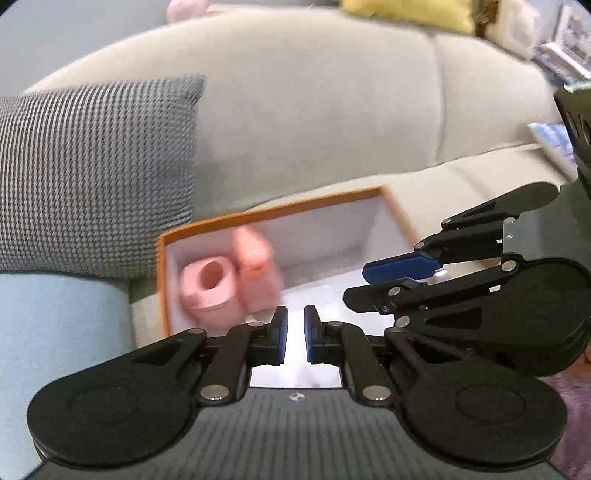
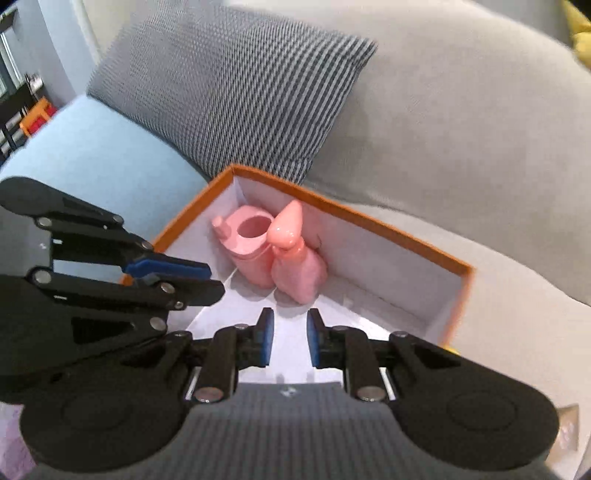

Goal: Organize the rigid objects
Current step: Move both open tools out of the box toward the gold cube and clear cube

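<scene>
An orange-rimmed box (image 2: pixel 373 218) with a white inside sits on the sofa seat; it also shows in the left wrist view (image 1: pixel 273 211). In its far corner stand a pink pitcher-like container (image 2: pixel 249 243) and a pink spray bottle (image 2: pixel 295 264), touching each other; both show blurred in the left wrist view, the container (image 1: pixel 210 291) and the bottle (image 1: pixel 256 269). My left gripper (image 1: pixel 295 338) hovers over the box's near part, jaws slightly apart and empty. My right gripper (image 2: pixel 290 339) is above the box floor, jaws apart and empty, short of the pink bottle.
A grey houndstooth cushion (image 2: pixel 236 96) leans on the sofa back (image 2: pixel 461 110) behind the box. A light blue armrest (image 2: pixel 92 162) lies to the left. Yellow and pink soft things (image 1: pixel 406 11) rest on the sofa top. Magazines (image 1: pixel 557 144) lie to the right.
</scene>
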Available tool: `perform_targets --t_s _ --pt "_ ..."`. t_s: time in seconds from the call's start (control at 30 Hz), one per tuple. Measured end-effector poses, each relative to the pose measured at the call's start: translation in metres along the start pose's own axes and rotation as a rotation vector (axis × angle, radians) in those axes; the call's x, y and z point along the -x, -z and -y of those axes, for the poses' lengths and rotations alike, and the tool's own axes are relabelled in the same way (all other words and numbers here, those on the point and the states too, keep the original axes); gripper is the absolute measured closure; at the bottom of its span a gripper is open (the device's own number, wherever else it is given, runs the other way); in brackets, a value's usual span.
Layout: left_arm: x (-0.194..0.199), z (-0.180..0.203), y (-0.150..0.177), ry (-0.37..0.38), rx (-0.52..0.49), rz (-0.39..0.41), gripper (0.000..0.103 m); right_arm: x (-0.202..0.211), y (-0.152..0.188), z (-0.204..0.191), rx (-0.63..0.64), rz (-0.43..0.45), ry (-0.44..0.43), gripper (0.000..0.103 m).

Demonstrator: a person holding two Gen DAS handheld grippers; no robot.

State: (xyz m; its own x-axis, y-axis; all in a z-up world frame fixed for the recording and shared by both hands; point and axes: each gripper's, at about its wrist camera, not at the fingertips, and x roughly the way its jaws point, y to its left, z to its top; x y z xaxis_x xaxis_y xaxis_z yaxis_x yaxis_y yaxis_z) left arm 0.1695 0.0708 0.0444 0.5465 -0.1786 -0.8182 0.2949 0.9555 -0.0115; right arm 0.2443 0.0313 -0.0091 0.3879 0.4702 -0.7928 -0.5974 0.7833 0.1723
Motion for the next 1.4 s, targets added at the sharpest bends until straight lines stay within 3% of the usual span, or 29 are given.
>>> perform_targets --t_s 0.1,0.23,0.43,0.57,0.67,0.77,0.83,0.9,1.07,1.13,1.2,1.4 --pt "0.017 0.027 -0.003 0.051 -0.009 0.056 0.091 0.044 0.022 0.011 -0.023 0.093 0.013 0.071" --pt "0.029 0.070 -0.001 0.140 -0.025 0.094 0.090 0.099 0.059 0.042 -0.114 0.183 0.051 0.070" --pt "-0.016 0.107 -0.007 0.197 -0.120 0.064 0.083 0.146 0.122 0.094 -0.296 0.216 0.170 0.065" --pt "-0.042 0.135 -0.011 0.186 -0.249 -0.009 0.073 0.141 0.153 0.117 -0.376 0.185 0.186 0.065" --pt "-0.064 0.147 -0.018 0.158 -0.329 -0.063 0.070 0.141 0.171 0.131 -0.384 0.159 0.208 0.057" --pt "-0.078 0.155 -0.025 0.174 -0.339 -0.089 0.069 0.132 0.179 0.145 -0.381 0.123 0.247 0.056" --pt "-0.084 0.159 -0.027 0.194 -0.333 -0.088 0.061 0.123 0.186 0.153 -0.386 0.087 0.283 0.054" --pt "-0.092 0.169 -0.029 0.207 -0.329 -0.090 0.060 0.116 0.195 0.164 -0.425 0.051 0.306 0.047" --pt "-0.114 0.191 -0.028 0.233 -0.405 -0.123 0.060 0.105 0.218 0.191 -0.605 0.038 0.227 0.047" --pt "-0.120 0.194 -0.029 0.234 -0.419 -0.133 0.060 0.102 0.219 0.189 -0.575 0.039 0.214 0.045" --pt "-0.126 0.193 -0.032 0.242 -0.423 -0.147 0.060 0.098 0.215 0.184 -0.495 0.030 0.222 0.035" --pt "-0.136 0.194 -0.044 0.240 -0.440 -0.162 0.055 0.083 0.206 0.181 -0.349 -0.021 0.227 0.037"
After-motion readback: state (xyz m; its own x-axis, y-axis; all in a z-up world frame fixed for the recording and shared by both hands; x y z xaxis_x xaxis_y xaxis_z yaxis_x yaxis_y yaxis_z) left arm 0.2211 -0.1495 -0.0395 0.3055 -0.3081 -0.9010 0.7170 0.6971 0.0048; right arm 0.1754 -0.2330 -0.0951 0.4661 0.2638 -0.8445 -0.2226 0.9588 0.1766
